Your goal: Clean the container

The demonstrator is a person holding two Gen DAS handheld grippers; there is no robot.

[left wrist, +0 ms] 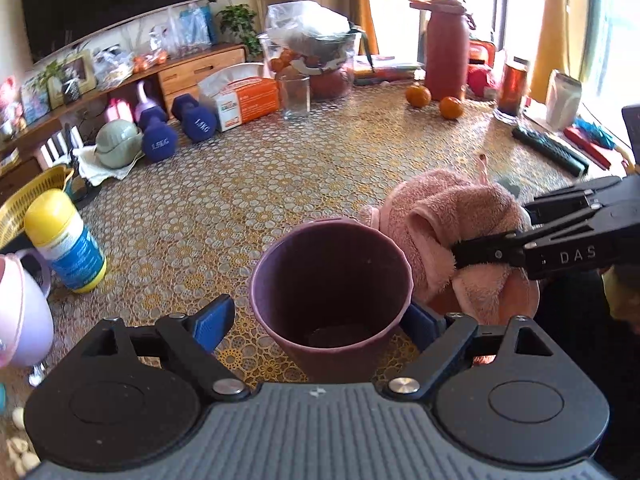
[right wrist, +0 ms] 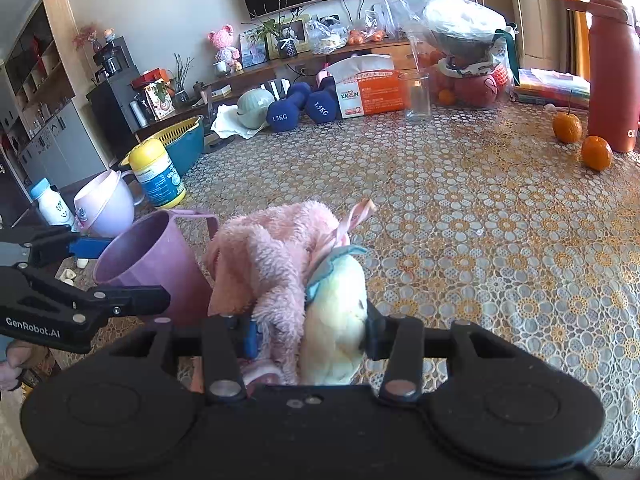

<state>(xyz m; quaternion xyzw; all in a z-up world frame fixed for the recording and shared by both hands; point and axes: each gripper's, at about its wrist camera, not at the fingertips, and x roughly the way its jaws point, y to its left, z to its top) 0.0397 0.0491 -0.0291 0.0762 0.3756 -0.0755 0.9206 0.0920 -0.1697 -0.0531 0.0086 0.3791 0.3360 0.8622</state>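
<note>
A purple plastic cup stands open-topped on the patterned tablecloth, between the blue pads of my left gripper. The right pad touches its wall and a strip of cloth shows between the left pad and the cup, so the jaws stand open around it. A fluffy pink towel bunches just right of the rim. My right gripper is shut on this pink towel, whose pale yellow side faces right. From this side the cup sits left of the towel, with the left gripper's fingers straddling it.
A yellow-capped bottle and a lilac jug stand to the left. Two blue dumbbells, a tissue box, a clear glass, oranges and a red flask line the far side of the table.
</note>
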